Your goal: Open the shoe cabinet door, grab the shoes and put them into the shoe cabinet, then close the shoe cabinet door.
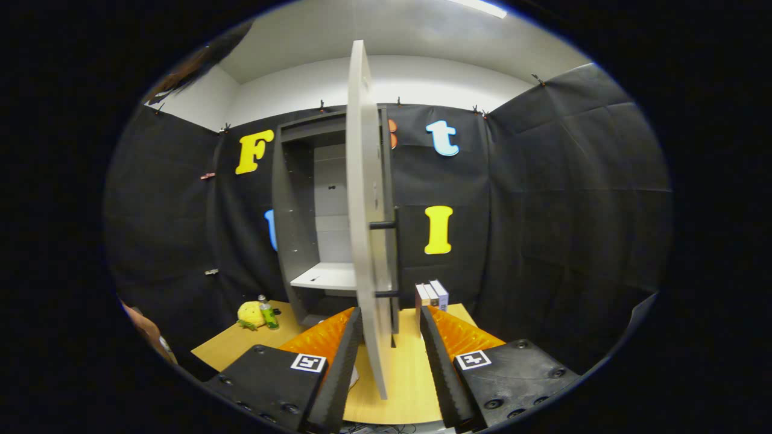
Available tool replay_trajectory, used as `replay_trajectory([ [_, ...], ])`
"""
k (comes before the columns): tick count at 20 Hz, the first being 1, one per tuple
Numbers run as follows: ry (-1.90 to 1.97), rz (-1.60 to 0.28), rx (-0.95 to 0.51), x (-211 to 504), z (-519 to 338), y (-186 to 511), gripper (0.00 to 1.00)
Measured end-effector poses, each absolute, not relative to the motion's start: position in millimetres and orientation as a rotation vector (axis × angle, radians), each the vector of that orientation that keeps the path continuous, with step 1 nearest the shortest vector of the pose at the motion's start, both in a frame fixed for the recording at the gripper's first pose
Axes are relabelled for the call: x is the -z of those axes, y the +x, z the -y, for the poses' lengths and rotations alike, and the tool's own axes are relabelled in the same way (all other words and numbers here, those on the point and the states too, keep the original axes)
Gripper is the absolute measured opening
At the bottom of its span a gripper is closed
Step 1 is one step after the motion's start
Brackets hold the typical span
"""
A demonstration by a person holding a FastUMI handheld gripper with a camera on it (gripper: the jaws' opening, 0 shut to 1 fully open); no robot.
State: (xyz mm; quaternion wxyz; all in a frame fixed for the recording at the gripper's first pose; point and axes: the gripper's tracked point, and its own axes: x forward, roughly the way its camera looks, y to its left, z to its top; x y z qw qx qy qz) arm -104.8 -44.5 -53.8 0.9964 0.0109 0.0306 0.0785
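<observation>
Tongs (pixel 391 343) sitting released, straddling the shoe cabinet door (pixel 365 211), untouched; door standing upright, long axis vertical, edge-on toward tongs, cabinet (pixel 301 199) just beyond gaping.

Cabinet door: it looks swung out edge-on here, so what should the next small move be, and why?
Probably back the tool off the door and turn to look for the shoes. The door stands wide open, edge-on between the open fingers, which do not press on it. The cabinet shows a bare shelf. A yellow plush toy and bottle sit left of the cabinet.
</observation>
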Motion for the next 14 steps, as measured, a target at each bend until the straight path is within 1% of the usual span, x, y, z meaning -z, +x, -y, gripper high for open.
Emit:
replay_trajectory([
  [2, 0.004, -0.093, -0.239, 66.5, 16.3, -113.6, 0.74],
  [3, -0.008, -0.119, -0.269, 74.9, 3.4, -114.8, 0.77],
  [4, -0.021, -0.146, -0.294, 85.9, -6.7, -115.5, 0.78],
  [9, -0.012, -0.253, -0.426, 139.0, -70.8, -100.5, 0.78],
  [11, -0.023, -0.314, -0.444, 169.8, -87.9, -87.9, 0.78],
  [14, 0.003, -0.422, -0.467, 217.7, -117.5, -75.8, 0.81],
])
